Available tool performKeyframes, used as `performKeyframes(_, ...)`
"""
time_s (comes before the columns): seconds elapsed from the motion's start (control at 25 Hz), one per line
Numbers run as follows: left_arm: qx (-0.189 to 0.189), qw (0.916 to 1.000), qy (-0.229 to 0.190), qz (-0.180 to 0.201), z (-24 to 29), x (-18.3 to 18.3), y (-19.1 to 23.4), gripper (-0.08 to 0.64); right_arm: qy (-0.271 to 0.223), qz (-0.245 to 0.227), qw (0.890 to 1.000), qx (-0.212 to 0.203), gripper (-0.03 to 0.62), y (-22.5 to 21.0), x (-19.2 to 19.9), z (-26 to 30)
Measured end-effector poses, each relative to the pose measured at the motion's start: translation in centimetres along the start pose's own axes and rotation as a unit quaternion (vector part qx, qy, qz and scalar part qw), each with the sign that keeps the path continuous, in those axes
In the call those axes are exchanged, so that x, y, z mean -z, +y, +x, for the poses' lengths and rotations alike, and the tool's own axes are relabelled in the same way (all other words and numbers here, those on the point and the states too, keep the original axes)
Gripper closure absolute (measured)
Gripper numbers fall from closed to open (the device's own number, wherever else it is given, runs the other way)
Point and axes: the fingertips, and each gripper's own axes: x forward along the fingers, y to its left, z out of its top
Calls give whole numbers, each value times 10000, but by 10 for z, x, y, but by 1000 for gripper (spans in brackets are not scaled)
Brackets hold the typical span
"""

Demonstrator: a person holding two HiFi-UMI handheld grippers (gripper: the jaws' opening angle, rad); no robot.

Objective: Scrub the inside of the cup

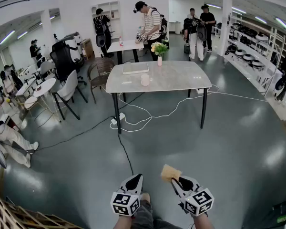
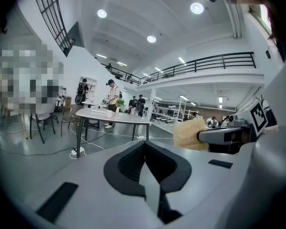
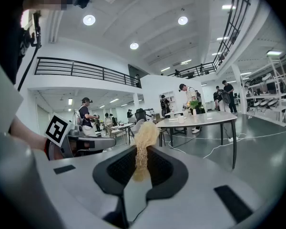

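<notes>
I'm pinching the fluffy tan sponge (image 3: 144, 136) edge-on in my right claw (image 3: 140, 165), left claw (image 2: 144, 173) pressed together, empty; thin grip risking slip-out.

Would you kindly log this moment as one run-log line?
left gripper: shut, empty | right gripper: shut on sponge | cup: on table, untouched

Grey table (image 1: 181, 82) mid-room w/ flower vase (image 1: 159, 50) at far edge, flat white tray (image 1: 135, 68) just left of it. White cable (image 1: 152, 118) & power strip (image 1: 115, 121) on floor (image 1: 229, 147) under table; black cable (image 1: 125, 152) runs toward camera. Chairs (image 1: 69, 90) left, shelving (image 1: 250, 56) right, several people (image 1: 151, 23) at back.
</notes>
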Motion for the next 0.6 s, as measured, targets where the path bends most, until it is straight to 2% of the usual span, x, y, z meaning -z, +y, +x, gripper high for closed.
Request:
performKeyframes(0.28,-9,10000,-21,82,41,-14,10,546,-52,31,9999,130,532,-32,-12,19)
performKeyframes(0.48,86,9997,20,242,75,-29,26,546,-23,25,9998,186,532,-49,-25,50)
performKeyframes(0.6,144,9997,39,212,99,-41,38,546,30,37,9998,213,532,-63,-35,72)
